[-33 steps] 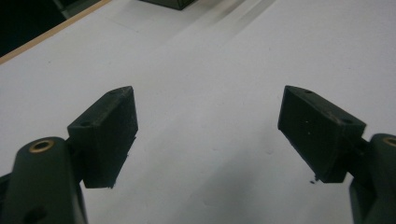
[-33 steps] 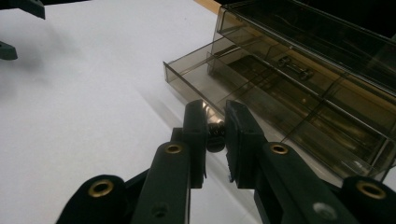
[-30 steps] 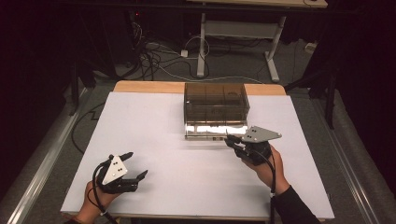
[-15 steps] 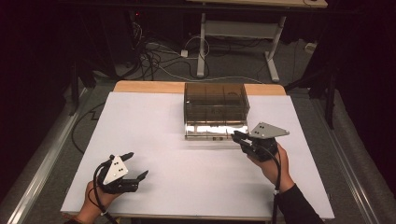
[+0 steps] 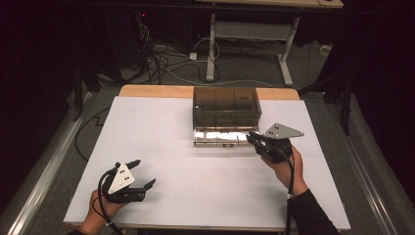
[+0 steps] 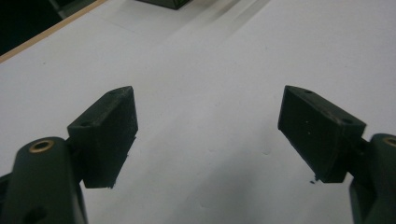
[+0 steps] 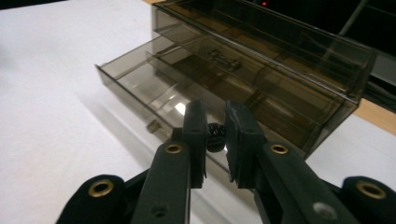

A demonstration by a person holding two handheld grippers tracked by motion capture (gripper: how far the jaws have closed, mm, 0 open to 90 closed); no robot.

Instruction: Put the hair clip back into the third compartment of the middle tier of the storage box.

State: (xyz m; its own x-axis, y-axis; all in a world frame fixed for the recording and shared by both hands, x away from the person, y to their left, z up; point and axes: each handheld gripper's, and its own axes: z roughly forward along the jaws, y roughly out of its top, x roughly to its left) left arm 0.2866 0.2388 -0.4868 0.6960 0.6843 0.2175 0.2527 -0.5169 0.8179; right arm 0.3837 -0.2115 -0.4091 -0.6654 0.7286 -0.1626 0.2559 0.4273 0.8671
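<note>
A smoky see-through drawer box (image 5: 225, 105) stands at the far middle of the white table (image 5: 171, 127). Its bottom drawer (image 5: 219, 138) is pulled out toward me. My right gripper (image 5: 252, 138) is at the drawer's right front corner. In the right gripper view its jaws (image 7: 215, 106) stand close together over the open drawer (image 7: 140, 79), shut on a small black part (image 7: 215, 135). My left gripper (image 5: 145, 172) rests near the table's front left, open. Between its jaws (image 6: 208, 126) there is only bare white table.
Another small item (image 7: 223, 58) lies in a compartment inside the box. The table's wooden far edge (image 5: 147, 91) runs behind the box. Beyond it are cables (image 5: 161, 58) on the floor and a desk frame (image 5: 244, 29).
My right gripper has moved a little to the right along the drawer front, jaws still together. The left gripper has stayed where it was.
</note>
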